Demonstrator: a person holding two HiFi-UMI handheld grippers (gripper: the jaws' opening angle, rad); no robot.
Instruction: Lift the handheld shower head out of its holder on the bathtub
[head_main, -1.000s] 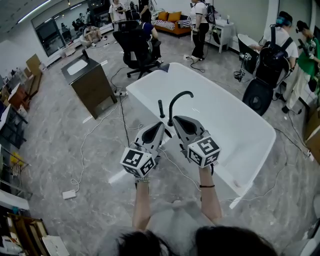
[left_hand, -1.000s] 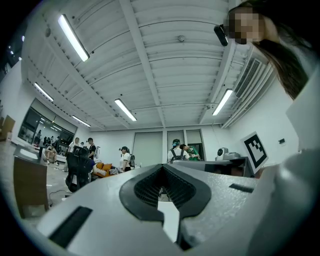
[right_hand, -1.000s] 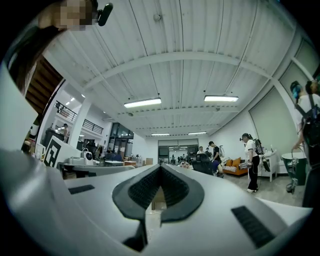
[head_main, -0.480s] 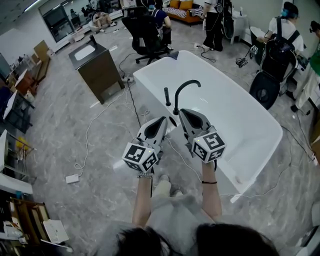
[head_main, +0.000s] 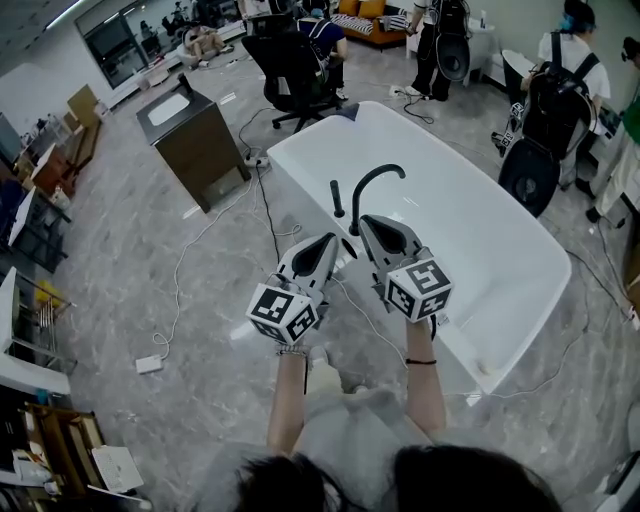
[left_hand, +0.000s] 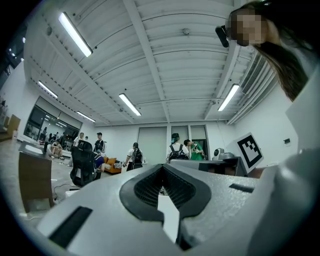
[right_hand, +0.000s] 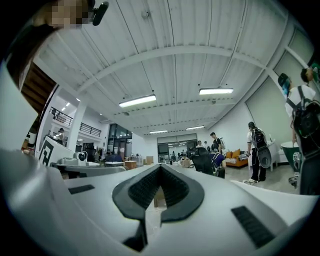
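The white bathtub (head_main: 500, 250) stands slantwise on the grey floor in the head view. On its near rim rise a curved black faucet (head_main: 372, 185) and, just left of it, the slim black handheld shower head (head_main: 337, 198), upright in its holder. My left gripper (head_main: 330, 242) and right gripper (head_main: 367, 222) are held side by side just short of the rim, pointing at these fittings without touching them. Both are shut and hold nothing. The left gripper view shows closed jaws (left_hand: 161, 166) against the room and ceiling. The right gripper view shows the same (right_hand: 160, 167).
A dark wooden cabinet (head_main: 195, 140) stands left of the tub and a black office chair (head_main: 295, 70) behind it. Cables (head_main: 180, 285) and a white adapter (head_main: 150, 365) lie on the floor at left. Several people stand at the back. A black bag (head_main: 528, 178) leans by the tub's right side.
The head view has shifted, so the tub now sits nearer and larger. Both grippers, still shut and side by side, have edged closer to the faucet and shower head.
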